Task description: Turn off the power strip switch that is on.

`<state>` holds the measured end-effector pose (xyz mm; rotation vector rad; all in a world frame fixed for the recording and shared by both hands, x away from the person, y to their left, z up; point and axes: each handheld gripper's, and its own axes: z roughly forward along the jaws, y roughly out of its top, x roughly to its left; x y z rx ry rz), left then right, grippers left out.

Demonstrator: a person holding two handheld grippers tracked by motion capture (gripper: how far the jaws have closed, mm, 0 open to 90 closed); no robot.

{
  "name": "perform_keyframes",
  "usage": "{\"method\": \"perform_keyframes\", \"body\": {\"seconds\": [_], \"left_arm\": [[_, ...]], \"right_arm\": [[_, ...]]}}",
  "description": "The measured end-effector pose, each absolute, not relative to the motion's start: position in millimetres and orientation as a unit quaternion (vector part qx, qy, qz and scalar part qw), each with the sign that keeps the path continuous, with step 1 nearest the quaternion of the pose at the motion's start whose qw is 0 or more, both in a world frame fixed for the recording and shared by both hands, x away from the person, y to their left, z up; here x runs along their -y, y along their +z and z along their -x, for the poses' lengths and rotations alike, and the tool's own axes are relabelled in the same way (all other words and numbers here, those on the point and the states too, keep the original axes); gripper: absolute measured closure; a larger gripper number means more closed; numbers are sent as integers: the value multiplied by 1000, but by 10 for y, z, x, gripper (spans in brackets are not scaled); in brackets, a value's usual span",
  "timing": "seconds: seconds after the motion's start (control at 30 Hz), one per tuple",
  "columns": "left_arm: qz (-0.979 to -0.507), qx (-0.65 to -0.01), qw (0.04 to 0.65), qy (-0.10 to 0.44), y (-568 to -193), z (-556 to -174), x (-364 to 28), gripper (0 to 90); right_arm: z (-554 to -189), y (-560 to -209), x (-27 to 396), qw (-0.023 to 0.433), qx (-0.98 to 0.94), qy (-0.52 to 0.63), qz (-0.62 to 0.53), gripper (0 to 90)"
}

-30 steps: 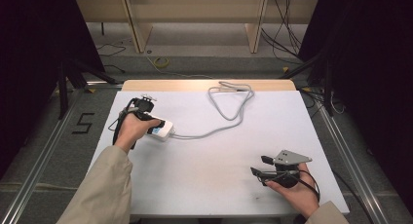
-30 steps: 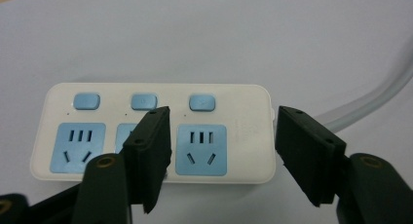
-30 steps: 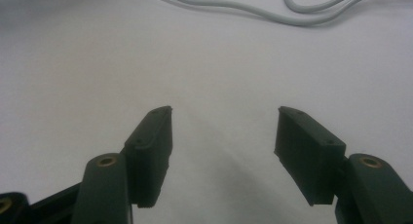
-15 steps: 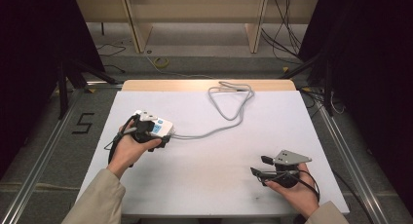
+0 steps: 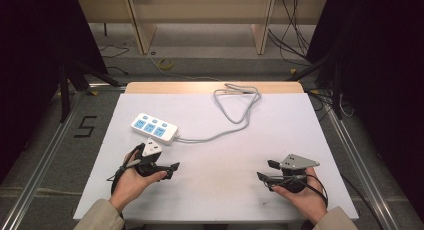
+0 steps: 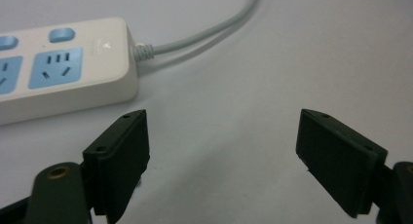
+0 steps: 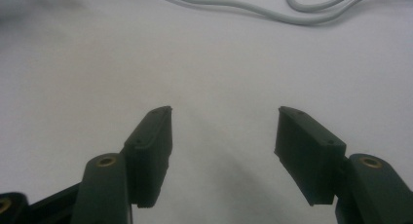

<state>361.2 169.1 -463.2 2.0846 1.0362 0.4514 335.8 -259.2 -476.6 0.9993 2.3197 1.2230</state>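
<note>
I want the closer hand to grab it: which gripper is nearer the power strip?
The left gripper: the power strip lies just beyond its open jaws, while the right gripper sits far across the table.

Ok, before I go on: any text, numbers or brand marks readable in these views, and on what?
"5": black numeral on the grey floor, left of the table.
Faint grey mark on the power strip, near its cable end in the left gripper view: too small and pale to read.
Nothing else legible.

A white power strip (image 5: pixel 154 128) with blue sockets lies flat, its grey cord (image 5: pixel 235 110) looped behind.
</note>
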Motion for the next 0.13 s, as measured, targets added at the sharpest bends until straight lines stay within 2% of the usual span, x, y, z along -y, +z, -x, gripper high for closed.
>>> {"method": "perform_keyframes", "body": {"seconds": [0.13], "left_arm": [[-817,-400,372,181,-4669,-3563,-1656,190]], "right_arm": [[-3355,-4763,2594,167,-815,430,-351,393]]}}
